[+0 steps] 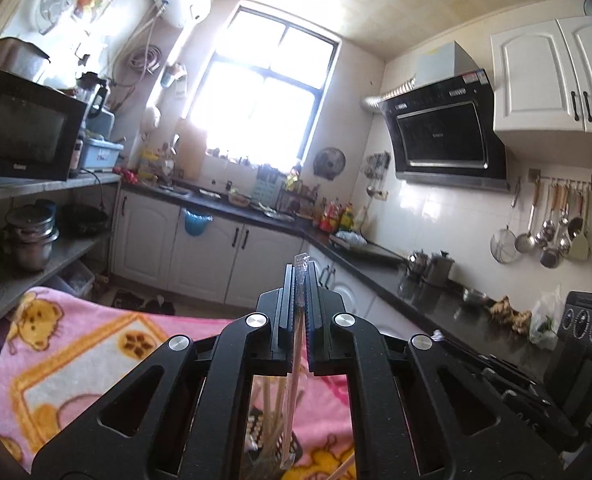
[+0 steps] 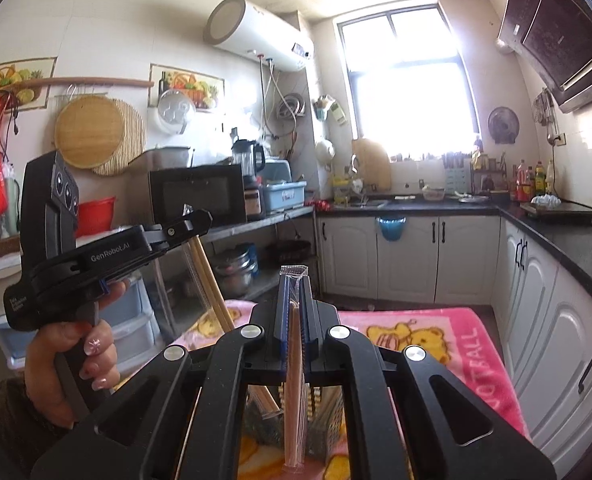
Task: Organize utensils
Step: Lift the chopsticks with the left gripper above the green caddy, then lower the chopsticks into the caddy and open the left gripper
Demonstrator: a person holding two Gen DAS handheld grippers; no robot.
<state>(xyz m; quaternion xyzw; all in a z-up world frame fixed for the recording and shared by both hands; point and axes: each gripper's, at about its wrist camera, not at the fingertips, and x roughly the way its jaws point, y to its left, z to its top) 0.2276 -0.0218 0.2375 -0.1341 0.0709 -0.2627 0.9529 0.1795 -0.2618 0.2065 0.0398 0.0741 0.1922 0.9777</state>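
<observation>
Each gripper's jaws are closed tight on a clear-wrapped pair of wooden chopsticks, left gripper and right gripper alike. Both pairs hang upright over the dark mesh holder on the pink cartoon blanket, probably for dropping in.

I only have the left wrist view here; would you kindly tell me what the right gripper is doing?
Observer: The right gripper is shut on a pair of wrapped chopsticks, held upright.
Operator: Thank you. Does my left gripper show in your other view?
Observer: Yes, the left gripper is at the left, with a hand on its handle.
Operator: Is it holding anything there?
Observer: Wrapped wooden chopsticks hang below it, slanting down toward the pink blanket.
</observation>
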